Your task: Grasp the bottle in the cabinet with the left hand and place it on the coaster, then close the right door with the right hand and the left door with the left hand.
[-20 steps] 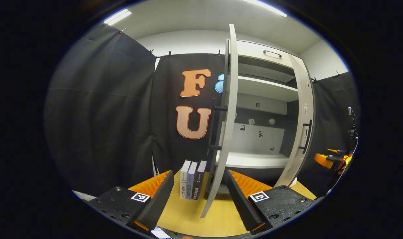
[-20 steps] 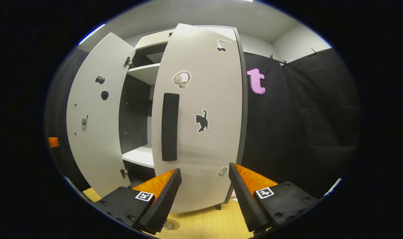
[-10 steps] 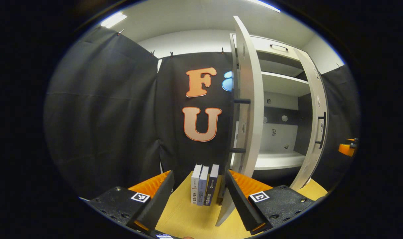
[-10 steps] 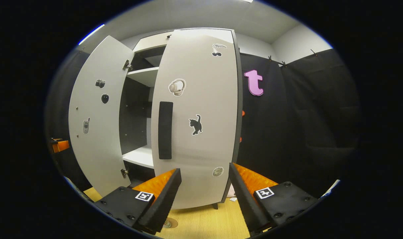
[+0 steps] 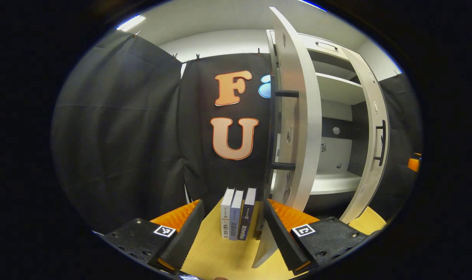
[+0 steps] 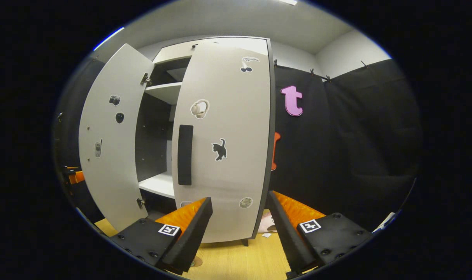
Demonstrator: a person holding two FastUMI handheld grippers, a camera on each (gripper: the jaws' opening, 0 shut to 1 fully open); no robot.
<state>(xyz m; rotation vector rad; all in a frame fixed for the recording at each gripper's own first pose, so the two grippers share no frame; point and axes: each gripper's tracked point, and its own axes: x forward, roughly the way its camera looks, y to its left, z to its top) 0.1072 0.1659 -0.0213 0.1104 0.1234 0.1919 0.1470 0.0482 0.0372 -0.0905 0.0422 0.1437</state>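
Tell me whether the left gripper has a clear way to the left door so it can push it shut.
Probably yes. The left gripper is open, holding nothing, and the left door stands ajar right ahead of it. The books stand just beside the door's lower edge, not across it.

A recording booth: black cloth walls (image 5: 119, 128) around a cabinet (image 6: 220, 136).

No wording could be read. At lower centre of the left gripper view, three books (image 5: 237, 218) carried spine print too small to make out. In the right gripper view, the right door (image 6: 224, 136) bore wordless picture stickers only: cherries, headphones, a cat (image 6: 220, 149).
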